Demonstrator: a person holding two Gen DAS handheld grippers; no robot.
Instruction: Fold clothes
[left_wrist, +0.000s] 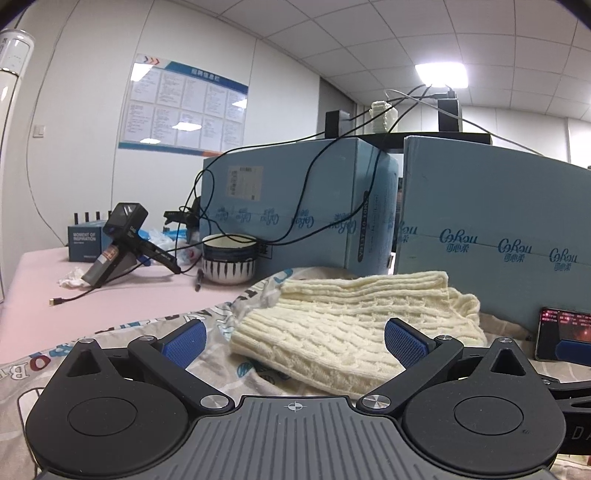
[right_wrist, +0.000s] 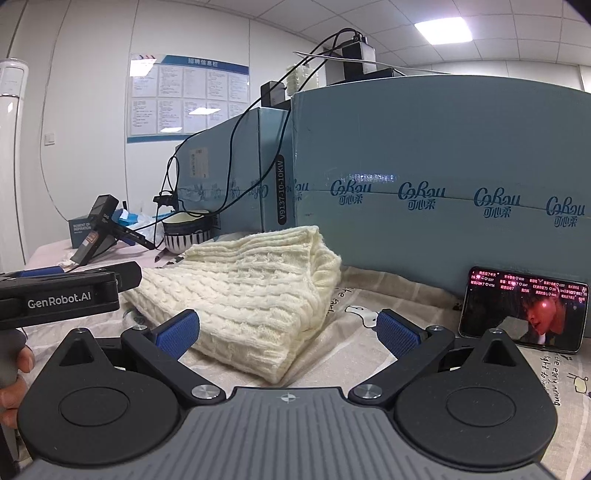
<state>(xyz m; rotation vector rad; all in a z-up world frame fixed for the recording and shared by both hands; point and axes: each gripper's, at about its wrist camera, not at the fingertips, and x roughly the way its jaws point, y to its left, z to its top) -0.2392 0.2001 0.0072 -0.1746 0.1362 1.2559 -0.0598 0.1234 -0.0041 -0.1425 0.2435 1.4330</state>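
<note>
One folded cream knit sweater (left_wrist: 354, 332) lies on the printed sheet (left_wrist: 122, 332) just ahead of both tools. Left tool (left_wrist: 293, 341) spread, holding nothing. Right tool (right_wrist: 286, 332) spread, holding nothing. Phone (right_wrist: 524, 308) right of right tool, leaning against blue cartons (right_wrist: 443, 166).

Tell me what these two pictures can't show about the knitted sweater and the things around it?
- Sweater: near edge hidden behind the left tool; right tool hides it likewise.
- Bowl: contents hidden by its rim.
- Phone: cut off by the tool body, left view.
- Wall poster: text too small.
</note>
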